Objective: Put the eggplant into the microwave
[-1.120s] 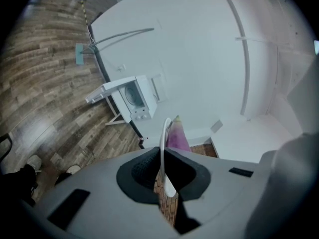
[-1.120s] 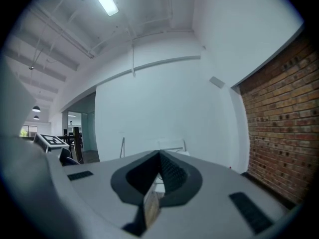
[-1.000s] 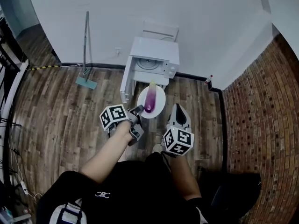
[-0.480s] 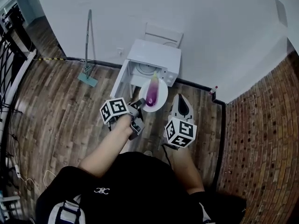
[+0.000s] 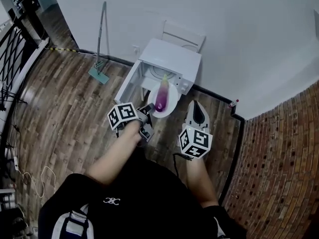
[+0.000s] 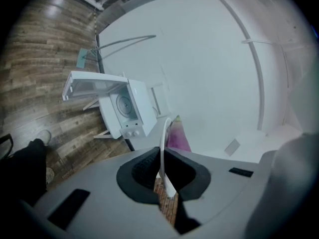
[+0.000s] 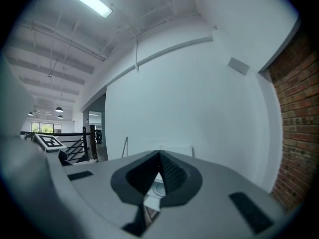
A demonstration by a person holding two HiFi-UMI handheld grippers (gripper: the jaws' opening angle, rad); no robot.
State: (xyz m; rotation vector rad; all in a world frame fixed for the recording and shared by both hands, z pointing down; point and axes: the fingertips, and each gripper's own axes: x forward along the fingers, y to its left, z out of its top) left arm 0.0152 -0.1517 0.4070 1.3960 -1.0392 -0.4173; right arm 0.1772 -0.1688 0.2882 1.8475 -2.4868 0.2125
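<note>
The left gripper (image 6: 162, 171) is clenched on the near rim of a round white plate (image 6: 163, 133); in its own view the thin rim stands edge-on between the two dark pads. On this plate lies the purple eggplant with a pale yellow-green end (image 5: 160, 100). It lies lengthwise just beyond the left gripper's tips, apart from them, and its pale end points to the white box-shaped microwave (image 5: 172, 63). In the head view the plate is held up in front of the microwave's open cavity, while the microwave's white door (image 5: 127, 86) is swung out to the left. Whether the plate's far rim is already inside, I cannot tell. The right gripper (image 7: 159, 156) has its jaws pressed together with nothing between them, and it hangs just beside the plate, on its right side.
</note>
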